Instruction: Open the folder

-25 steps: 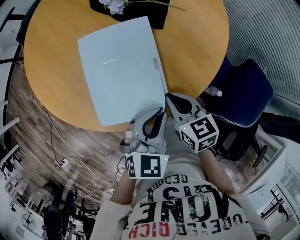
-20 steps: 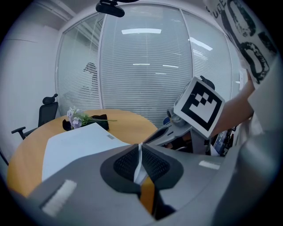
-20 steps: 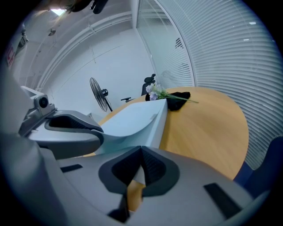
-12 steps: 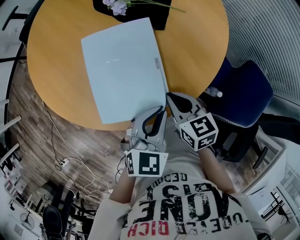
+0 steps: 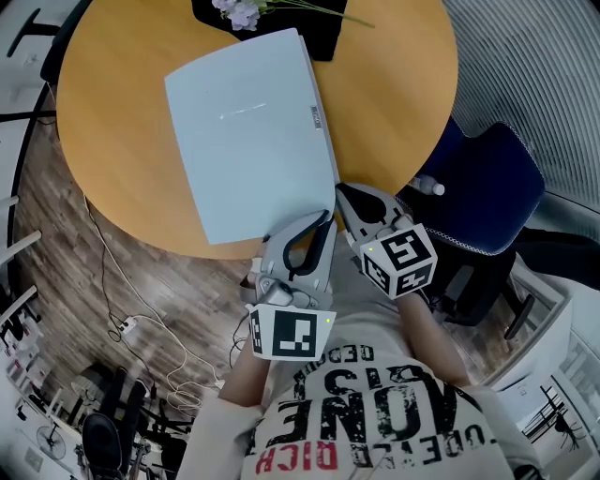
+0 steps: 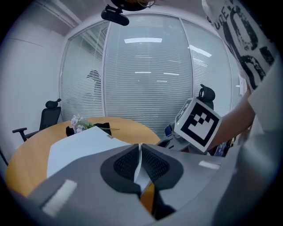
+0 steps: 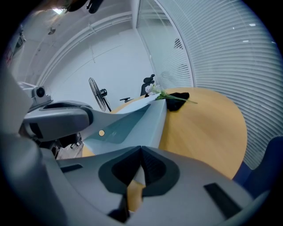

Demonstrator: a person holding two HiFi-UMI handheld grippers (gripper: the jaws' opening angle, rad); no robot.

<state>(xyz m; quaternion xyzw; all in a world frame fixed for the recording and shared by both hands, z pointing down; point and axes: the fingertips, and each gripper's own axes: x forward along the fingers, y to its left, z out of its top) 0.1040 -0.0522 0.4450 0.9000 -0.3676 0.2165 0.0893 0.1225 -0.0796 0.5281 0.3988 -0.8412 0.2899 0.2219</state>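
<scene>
A pale blue folder (image 5: 248,131) lies closed on the round wooden table (image 5: 394,94), its near right corner at the table's edge. My left gripper (image 5: 323,221) is at the folder's near edge, just left of that corner. In the left gripper view its jaws (image 6: 139,152) are shut on a thin pale sheet edge of the folder (image 6: 79,141). My right gripper (image 5: 339,193) sits at the corner itself. In the right gripper view its jaws (image 7: 141,152) are shut with the folder (image 7: 132,123) running into them, slightly raised there.
A sprig of pale flowers (image 5: 239,11) lies on a black object (image 5: 319,37) at the table's far side. A blue chair (image 5: 487,187) and a bottle (image 5: 427,183) stand to the right. Cables (image 5: 141,323) trail over the wood floor on the left.
The table and folder sit slightly further right in the picture. The left gripper has tilted a little. Both grippers stay at the folder's near right corner.
</scene>
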